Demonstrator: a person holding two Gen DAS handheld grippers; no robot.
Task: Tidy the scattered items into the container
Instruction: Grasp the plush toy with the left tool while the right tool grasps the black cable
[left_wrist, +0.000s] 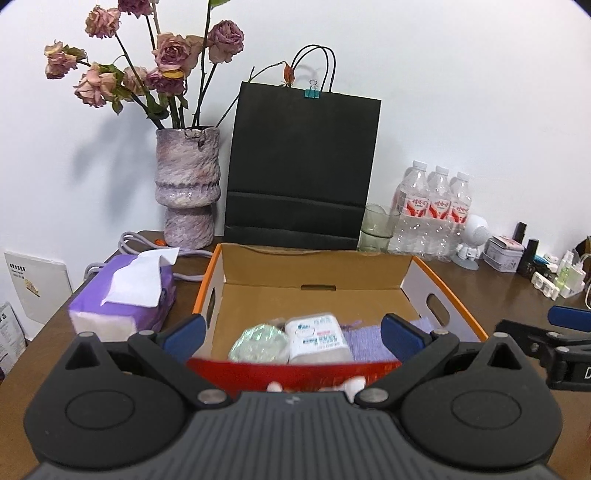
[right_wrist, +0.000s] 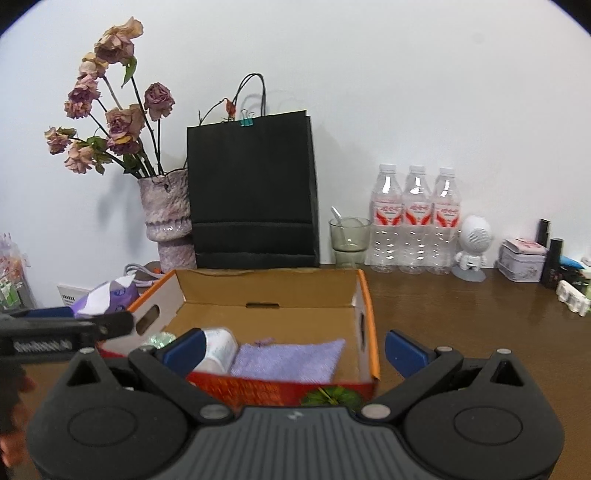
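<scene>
With the shiny ball (left_wrist: 258, 341), white packet (left_wrist: 318, 338) and lilac cloth (right_wrist: 288, 360) seen inside the orange-rimmed cardboard box (left_wrist: 317, 271), both the left gripper (left_wrist: 293, 334) and right gripper (right_wrist: 295, 349) are held spread and empty, so another stray item is judged to be sought next.

Little can be read. On the left gripper (right_wrist: 66, 334), seen at the left edge of the right wrist view, blurred white lettering is printed that cannot be made out with certainty. Blue print on the white packet (left_wrist: 317, 338) in the box (left_wrist: 448, 291) and the red bottle labels (right_wrist: 417, 214) stay illegible.
</scene>
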